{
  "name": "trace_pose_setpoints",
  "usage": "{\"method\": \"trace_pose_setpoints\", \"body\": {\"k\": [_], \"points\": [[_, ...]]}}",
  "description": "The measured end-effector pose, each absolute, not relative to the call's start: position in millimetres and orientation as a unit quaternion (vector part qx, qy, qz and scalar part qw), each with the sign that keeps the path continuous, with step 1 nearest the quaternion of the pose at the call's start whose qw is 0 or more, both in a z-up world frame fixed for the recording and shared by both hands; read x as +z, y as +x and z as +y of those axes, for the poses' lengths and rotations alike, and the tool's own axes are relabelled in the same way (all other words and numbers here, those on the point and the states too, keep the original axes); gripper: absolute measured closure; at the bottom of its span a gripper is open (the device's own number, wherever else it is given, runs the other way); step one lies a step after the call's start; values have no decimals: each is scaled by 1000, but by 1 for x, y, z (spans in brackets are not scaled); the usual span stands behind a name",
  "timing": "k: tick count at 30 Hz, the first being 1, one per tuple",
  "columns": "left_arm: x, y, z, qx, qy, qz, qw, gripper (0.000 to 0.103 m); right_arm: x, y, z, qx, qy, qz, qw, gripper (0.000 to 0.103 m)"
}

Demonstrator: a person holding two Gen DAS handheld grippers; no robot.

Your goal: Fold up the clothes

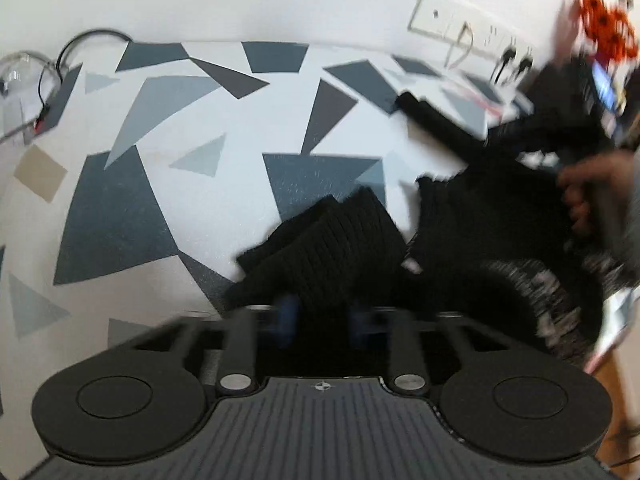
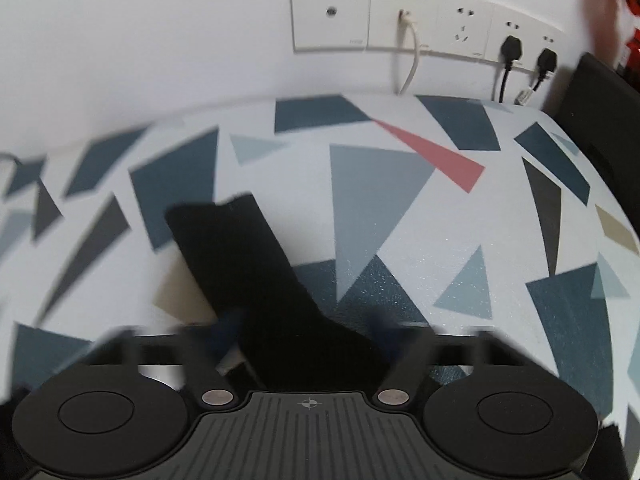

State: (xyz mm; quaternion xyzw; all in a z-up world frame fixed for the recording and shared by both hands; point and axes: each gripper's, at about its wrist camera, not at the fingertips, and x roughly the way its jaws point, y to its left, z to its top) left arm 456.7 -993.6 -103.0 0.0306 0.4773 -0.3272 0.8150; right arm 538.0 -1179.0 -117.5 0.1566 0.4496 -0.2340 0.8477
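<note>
On the tabletop covered in white cloth with grey and blue triangles [image 2: 400,220], a black ribbed knit garment [image 1: 332,248] lies crumpled, one long sleeve-like strip [image 2: 240,264] running away from the right wrist camera, its far end angled a little leftward. The left gripper [image 1: 324,316] is pressed together on a fold of the knit, while the right gripper [image 2: 308,332] has the strip between its blue pads, though blur hides whether they pinch it. Judging by its slump, the fabric is soft, light and limp, best taken at hems or cuffs.
</note>
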Motion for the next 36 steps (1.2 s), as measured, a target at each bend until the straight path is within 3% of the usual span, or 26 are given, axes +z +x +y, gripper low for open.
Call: {"method": "trace_pose_setpoints", "body": {"k": [1, 3, 9, 12, 15, 17, 20, 23, 26, 29, 34, 35, 36], "points": [[-97, 461, -988, -323, 20, 474, 819, 92, -119, 538, -1180, -231, 164, 445, 849, 77], [-75, 467, -973, -268, 23, 438, 858, 93, -118, 540, -1182, -225, 176, 433, 854, 91], [1, 474, -924, -35, 5, 306, 951, 93, -82, 533, -1210, -266, 274, 328, 864, 96], [5, 470, -929, 13, -2, 313, 950, 90, -43, 491, -1224, -294, 361, 202, 862, 96], [-22, 464, -964, -9, 24, 353, 935, 78, -26, 432, -1229, -340, 406, 123, 839, 96], [-45, 459, -991, -57, 30, 391, 918, 76, -28, 397, -1234, -378, 398, 120, 827, 96], [-65, 454, -1026, -121, 42, 431, 893, 68, -50, 368, -1245, -403, 371, 191, 815, 96], [-72, 447, -1055, -184, 63, 446, 874, 46, -84, 354, -1252, -411, 364, 293, 783, 94], [-60, 446, -1068, -227, 85, 413, 878, 30, -98, 339, -1249, -436, 372, 319, 755, 78], [-56, 457, -1074, -235, 107, 390, 884, 17, -76, 333, -1238, -439, 344, 274, 784, 63], [-89, 490, -1080, -222, 119, 434, 865, 19, -30, 360, -1211, -328, 266, 240, 874, 53], [-99, 494, -1079, -222, 116, 452, 856, 25, -29, 370, -1204, -284, 259, 255, 887, 52], [-106, 494, -1077, -225, 116, 473, 844, 48, -32, 378, -1193, -235, 261, 273, 896, 53]]}}
